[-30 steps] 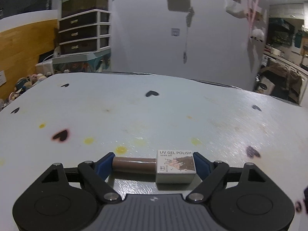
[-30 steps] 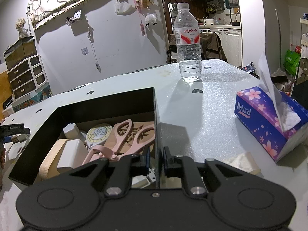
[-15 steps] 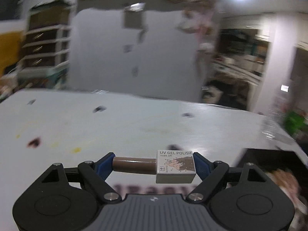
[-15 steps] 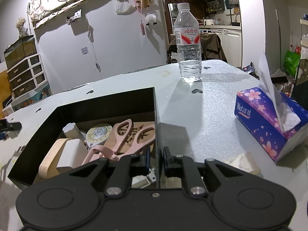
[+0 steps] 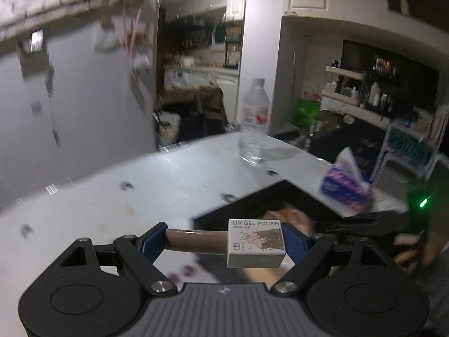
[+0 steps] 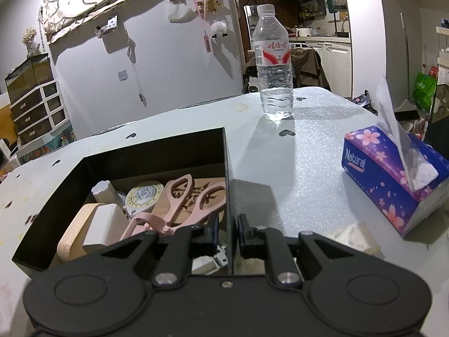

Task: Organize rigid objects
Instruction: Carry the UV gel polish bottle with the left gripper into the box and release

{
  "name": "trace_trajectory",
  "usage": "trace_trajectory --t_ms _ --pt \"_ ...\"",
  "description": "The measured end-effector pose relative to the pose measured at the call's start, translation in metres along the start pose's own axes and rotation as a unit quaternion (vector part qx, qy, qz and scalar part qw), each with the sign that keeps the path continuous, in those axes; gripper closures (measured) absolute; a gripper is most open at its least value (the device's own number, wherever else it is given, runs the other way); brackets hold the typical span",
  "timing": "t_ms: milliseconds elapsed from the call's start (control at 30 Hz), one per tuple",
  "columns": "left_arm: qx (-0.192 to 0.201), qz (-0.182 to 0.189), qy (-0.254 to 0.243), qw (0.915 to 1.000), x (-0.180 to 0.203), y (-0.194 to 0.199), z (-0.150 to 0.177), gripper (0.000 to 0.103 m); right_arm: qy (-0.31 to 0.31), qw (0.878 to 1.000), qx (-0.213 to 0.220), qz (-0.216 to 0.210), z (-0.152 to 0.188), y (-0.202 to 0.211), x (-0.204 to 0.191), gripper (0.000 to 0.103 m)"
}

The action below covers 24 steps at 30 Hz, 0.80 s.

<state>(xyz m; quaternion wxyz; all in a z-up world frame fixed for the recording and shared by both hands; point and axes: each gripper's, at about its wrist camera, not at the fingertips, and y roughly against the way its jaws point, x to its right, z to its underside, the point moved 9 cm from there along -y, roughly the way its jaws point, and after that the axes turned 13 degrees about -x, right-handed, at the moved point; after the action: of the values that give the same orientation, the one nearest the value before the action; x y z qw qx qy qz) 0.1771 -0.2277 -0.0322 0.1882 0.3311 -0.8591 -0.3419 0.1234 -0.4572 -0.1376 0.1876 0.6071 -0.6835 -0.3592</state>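
Black cardboard box sits on the pale speckled table, open at the top. Already inside, seen from the right wrist view: pink scissors lying across the middle, a round tape measure behind them, a small white capped bottle at the far left corner, a white block resting on a wooden piece at the near left. Judged from that, several rigid items are sorted; at least one is left.

That one is the gel polish bottle, labelled "UV GEL POLISH". Left gripper holds it lengthwise, crosswise to the view, brown cap against the left pad and white body against the right pad, jaws wide because the bottle spans them. It is in the air, near the box's left rim, not yet over the opening as far as the blurred left wrist view shows.

Right gripper has its jaws almost together, pinching the box's right wall at the near corner, one finger inside and one outside. Looks like it steadies the box.

Not part of the sorting, by my reading: water bottle upright at the far side, tissue box to the right, a crumpled tissue near the right gripper.

Remaining: carry the polish over the rim, lower it into a free spot, let go.
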Motion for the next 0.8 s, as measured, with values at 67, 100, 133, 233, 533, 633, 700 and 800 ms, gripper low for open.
trace_trajectory --t_ms 67,100,133,233,533,633,700,800 --pt "-0.022 0.028 0.037 0.9987 0.006 -0.008 0.000 0.018 0.000 1.000 0.000 0.000 0.000 0.000 0.000 0.088" --pt "-0.033 0.041 0.056 0.9970 0.010 -0.011 0.001 0.018 0.000 1.000 0.000 0.000 0.000 0.000 0.000 0.088" --pt "-0.046 0.056 0.081 0.9940 0.013 -0.015 0.002 0.018 0.000 1.000 0.000 0.000 0.000 0.000 0.000 0.088" --pt "-0.078 0.076 0.139 0.9843 0.022 -0.022 0.006 0.018 0.000 1.000 0.000 -0.001 0.000 0.000 0.000 0.087" --pt "-0.143 0.026 0.226 0.9632 0.042 -0.038 0.009 0.018 0.000 1.000 0.000 -0.001 0.000 0.000 0.000 0.087" --pt "-0.157 0.010 0.242 0.9573 0.049 -0.042 0.013 0.018 -0.003 1.000 0.001 -0.004 0.000 0.000 0.000 0.087" --pt "-0.168 0.008 0.264 0.9498 0.052 -0.047 0.016 0.017 -0.003 1.000 0.001 -0.005 0.000 -0.001 -0.001 0.087" --pt "-0.180 0.008 0.281 0.9427 0.054 -0.054 0.021 0.017 -0.004 1.000 0.003 -0.007 0.000 -0.001 -0.001 0.087"
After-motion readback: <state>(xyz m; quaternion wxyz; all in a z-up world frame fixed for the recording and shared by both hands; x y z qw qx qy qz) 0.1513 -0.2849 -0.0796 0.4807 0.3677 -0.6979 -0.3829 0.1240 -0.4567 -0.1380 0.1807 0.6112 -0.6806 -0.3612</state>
